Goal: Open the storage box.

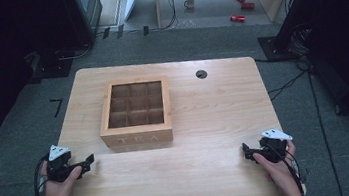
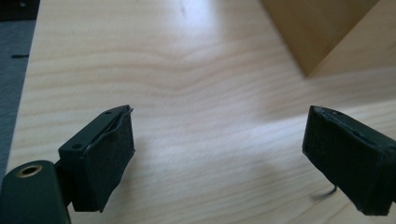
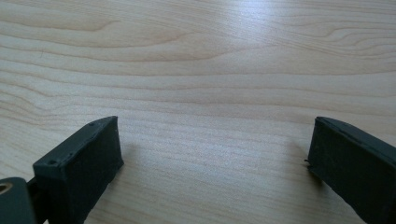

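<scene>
With both the left gripper (image 1: pixel 88 163) and right gripper (image 1: pixel 247 150) resting jaws apart and empty at the table's (image 1: pixel 216 123) near corners, the compartmented tea box (image 1: pixel 135 112), centre-left, is probably best approached squarely from both sides.

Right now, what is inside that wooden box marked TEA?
The tea box holds a three-by-three grid of compartments; those whose floors show look empty. The front row's floors are partly hidden behind the front wall.

Grey carpet floor (image 1: pixel 12 148) surrounds the wooden table (image 1: pixel 216 123); red cans (image 1: pixel 240 0) lie beyond.
</scene>
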Available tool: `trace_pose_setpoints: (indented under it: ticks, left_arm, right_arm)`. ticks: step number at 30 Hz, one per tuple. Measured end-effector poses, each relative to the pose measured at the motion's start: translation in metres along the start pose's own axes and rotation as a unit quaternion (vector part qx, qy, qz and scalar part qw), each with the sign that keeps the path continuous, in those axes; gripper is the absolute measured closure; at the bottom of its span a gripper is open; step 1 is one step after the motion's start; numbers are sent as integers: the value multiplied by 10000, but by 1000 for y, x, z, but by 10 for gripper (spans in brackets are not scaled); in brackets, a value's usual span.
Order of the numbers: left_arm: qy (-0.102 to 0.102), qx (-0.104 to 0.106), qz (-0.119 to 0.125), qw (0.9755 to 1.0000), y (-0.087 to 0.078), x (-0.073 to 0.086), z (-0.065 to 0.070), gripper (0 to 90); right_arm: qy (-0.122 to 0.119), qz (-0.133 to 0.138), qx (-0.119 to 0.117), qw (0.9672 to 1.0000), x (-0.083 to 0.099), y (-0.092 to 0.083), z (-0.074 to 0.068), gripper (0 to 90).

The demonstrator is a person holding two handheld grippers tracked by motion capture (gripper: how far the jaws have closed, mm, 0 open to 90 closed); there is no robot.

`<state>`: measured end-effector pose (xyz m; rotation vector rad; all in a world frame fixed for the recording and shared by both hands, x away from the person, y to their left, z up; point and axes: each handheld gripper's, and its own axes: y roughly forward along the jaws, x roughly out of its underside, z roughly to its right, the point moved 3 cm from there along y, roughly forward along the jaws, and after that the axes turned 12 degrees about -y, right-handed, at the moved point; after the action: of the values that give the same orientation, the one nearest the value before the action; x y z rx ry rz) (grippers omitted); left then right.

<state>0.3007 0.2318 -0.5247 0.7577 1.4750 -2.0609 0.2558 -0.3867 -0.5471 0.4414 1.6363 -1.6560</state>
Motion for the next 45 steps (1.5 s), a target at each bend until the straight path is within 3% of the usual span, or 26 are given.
trace_pose_setpoints:
  ticks: [9, 11, 20, 26, 28, 29, 30, 31, 32, 33, 34, 43, 45]
  left_arm:
    - [92, 254, -25, 9996, 3, -9, 17, 92]
    - [121, 457, 44, 9989, 1, -16, 26, 96]
    - [288, 724, 116, 9969, 4, -34, 48, 100]
    - [505, 893, -50, 9947, 13, -43, 56, 177]
    - [559, 917, -101, 9942, 16, -46, 56, 229]
    - [589, 1010, -169, 9930, 19, -47, 56, 229]
    - [616, 1247, -226, 9900, 20, -48, 57, 276]
    - [616, 1247, -226, 9900, 20, -48, 57, 301]
    - [733, 1402, -310, 9869, 22, -48, 59, 325]
    - [733, 1402, -310, 9869, 22, -48, 59, 341]
    - [869, 1456, -373, 9848, 23, -48, 61, 361]
    - [1036, 1531, -337, 9822, 23, -49, 59, 415]
    - [1031, 1558, -308, 9819, 21, -49, 58, 429]
  right_arm:
    - [28, -5, 19, 10000, 0, 0, -1, 22]
    - [36, -8, 26, 10000, -1, 0, -1, 22]
    - [58, -15, 57, 10000, -1, 1, -2, 22]
    - [42, -6, 117, 9999, -3, 1, -6, 50]
    - [-104, 11, 132, 9999, -7, 0, -11, 72]
    - [-104, 11, 132, 9999, -7, 0, -11, 72]
    - [-244, 28, 97, 9997, -10, 1, -19, 74]
    - [-244, 28, 97, 9997, -10, 1, -19, 74]
    - [-279, 71, 12, 9996, -14, 0, -25, 74]
    - [-279, 71, 12, 9996, -14, 0, -25, 74]
    - [-311, 153, -43, 9994, -19, -1, -30, 74]
    - [-370, 396, -218, 9983, -37, -6, -51, 79]
    - [-458, 435, -299, 9976, -46, -5, -61, 79]
